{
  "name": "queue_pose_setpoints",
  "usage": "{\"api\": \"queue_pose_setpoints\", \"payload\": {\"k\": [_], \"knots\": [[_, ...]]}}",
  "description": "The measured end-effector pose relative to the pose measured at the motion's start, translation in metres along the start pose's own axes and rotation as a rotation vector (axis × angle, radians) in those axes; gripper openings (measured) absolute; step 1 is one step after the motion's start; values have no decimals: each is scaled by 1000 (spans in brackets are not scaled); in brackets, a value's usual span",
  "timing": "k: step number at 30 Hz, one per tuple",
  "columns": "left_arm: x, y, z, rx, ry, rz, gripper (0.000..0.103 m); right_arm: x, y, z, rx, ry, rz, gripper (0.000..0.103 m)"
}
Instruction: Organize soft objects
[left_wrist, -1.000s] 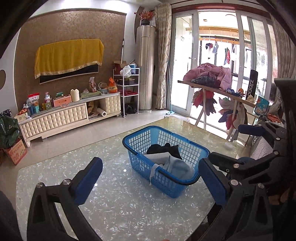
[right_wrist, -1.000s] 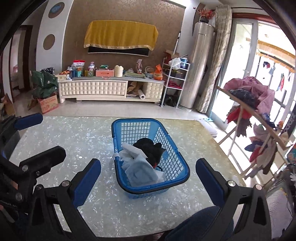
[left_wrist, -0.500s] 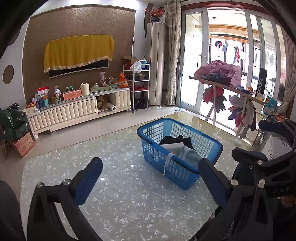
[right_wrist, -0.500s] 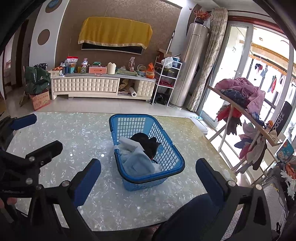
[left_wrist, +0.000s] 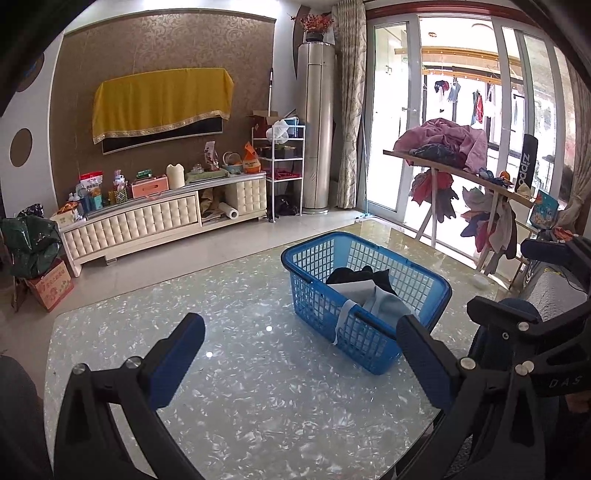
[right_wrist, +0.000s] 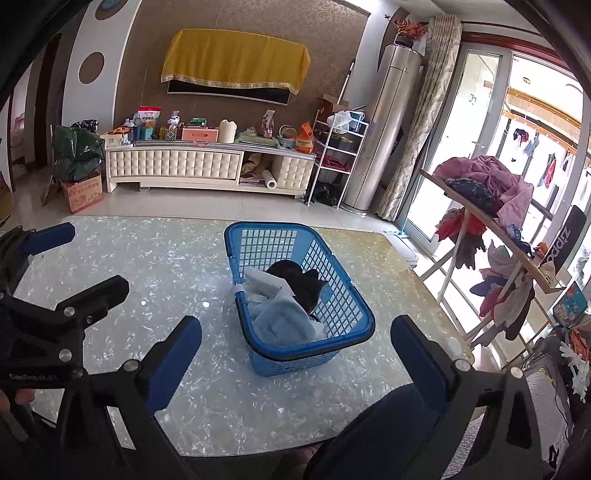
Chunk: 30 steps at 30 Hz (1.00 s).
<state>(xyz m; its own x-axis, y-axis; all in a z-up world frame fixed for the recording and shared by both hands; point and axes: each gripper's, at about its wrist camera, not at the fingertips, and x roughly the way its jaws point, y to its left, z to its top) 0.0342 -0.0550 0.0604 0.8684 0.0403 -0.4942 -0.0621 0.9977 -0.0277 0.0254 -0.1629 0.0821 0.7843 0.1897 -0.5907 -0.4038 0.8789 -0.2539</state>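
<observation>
A blue plastic laundry basket (left_wrist: 314, 269) (right_wrist: 266, 240) stands on the marble-pattern glass table (left_wrist: 240, 387) (right_wrist: 177, 266). In it lie a pale blue garment (left_wrist: 384, 306) (right_wrist: 280, 321), a white cloth (right_wrist: 264, 282) and a black garment (left_wrist: 354, 275) (right_wrist: 295, 277). My left gripper (left_wrist: 301, 363) is open and empty, held above the table to the basket's left. My right gripper (right_wrist: 295, 362) is open and empty, held above the table's near edge in front of the basket. Each gripper shows at the edge of the other's view.
A wooden drying rack (left_wrist: 461, 173) (right_wrist: 491, 229) piled with clothes stands right of the table by the glass doors. A cream TV cabinet (left_wrist: 147, 221) with clutter lines the far wall. A cardboard box (left_wrist: 50, 286) and a green bag sit on the floor at left.
Both grippers have pulled back and risen away from the basket, so it looks smaller and farther. Both stay open and empty. The basket has not moved.
</observation>
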Motion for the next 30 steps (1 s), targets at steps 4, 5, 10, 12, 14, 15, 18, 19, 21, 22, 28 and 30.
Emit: {"api": "queue_pose_setpoints", "payload": {"k": [4, 5, 10, 12, 14, 15, 18, 19, 21, 22, 28, 30], "knots": [[-1, 0, 0, -2, -4, 0, 103, -2, -1, 0, 5, 0, -1, 102], [-1, 0, 0, -3, -3, -1, 103, -2, 0, 0, 5, 0, 0, 102], [0, 0, -1, -7, 5, 6, 103, -3, 1, -1, -3, 1, 2, 102], [-1, 1, -1, -7, 3, 9, 103, -3, 1, 0, -2, 5, 1, 102], [-1, 0, -2, -8, -1, 7, 103, -3, 0, 0, -3, 5, -1, 102], [-2, 0, -2, -9, -2, 5, 103, -2, 1, 0, -3, 5, -3, 102], [-2, 0, -2, -11, -2, -2, 103, -3, 0, 0, -1, 6, -3, 102], [-2, 0, -2, -12, -1, -2, 103, -3, 0, 0, -1, 6, -4, 102], [-2, 0, -2, -15, 3, -2, 103, -3, -1, 0, 2, 7, -5, 102], [-2, 0, -3, -16, 1, -1, 103, -3, -1, -1, 3, 7, -5, 102], [-2, 2, -2, -34, -4, -18, 103, -2, 0, -1, 0, 13, -7, 102], [-2, 2, -2, -35, -6, -16, 103, -2, 1, -1, -3, 13, -7, 102]]}}
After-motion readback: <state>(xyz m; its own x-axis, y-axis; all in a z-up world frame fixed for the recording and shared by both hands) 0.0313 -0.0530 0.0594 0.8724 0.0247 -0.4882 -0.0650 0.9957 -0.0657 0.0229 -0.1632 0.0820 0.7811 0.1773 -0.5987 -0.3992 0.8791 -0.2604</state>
